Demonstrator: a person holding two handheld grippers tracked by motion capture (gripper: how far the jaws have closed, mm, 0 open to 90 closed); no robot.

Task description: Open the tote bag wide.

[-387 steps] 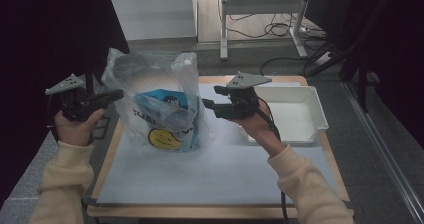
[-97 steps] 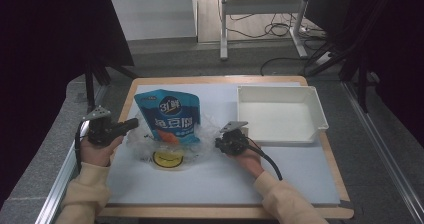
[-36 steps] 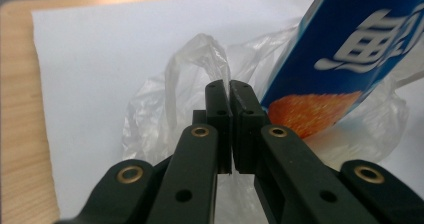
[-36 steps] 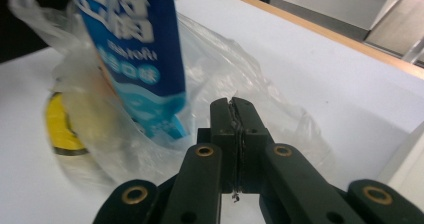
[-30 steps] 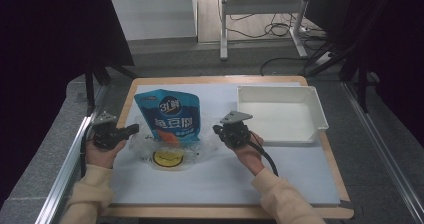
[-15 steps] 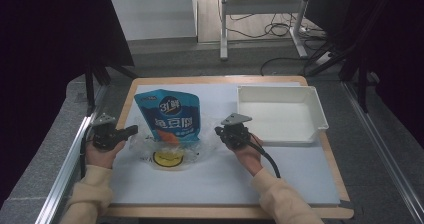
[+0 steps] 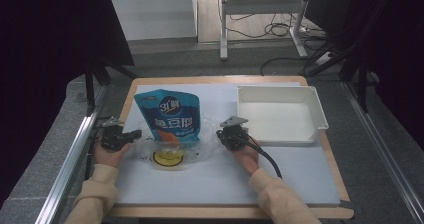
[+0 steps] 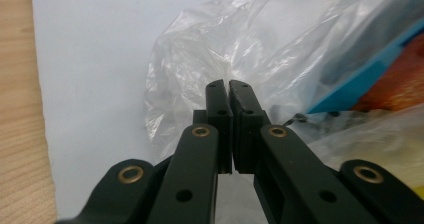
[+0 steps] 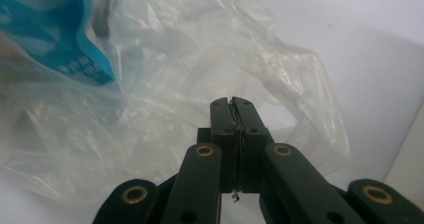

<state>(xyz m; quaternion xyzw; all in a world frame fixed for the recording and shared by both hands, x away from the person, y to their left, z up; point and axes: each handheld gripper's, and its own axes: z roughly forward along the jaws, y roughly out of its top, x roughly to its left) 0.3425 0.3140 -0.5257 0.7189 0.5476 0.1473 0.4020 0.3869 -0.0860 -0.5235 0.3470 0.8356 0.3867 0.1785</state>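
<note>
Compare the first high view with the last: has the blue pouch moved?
Yes. The blue pouch, earlier held up in the clear bag, now lies flat on the table, still left of the white tray.

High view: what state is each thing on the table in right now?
Plastic bag: lying flat and crumpled, pinched at both sides.
Blue pouch: lying flat, face up.
Yellow lid: flat, by the pouch's lower end.
White tray: upright, empty.
Left gripper: shut on the bag.
Right gripper: shut on the bag.
</note>
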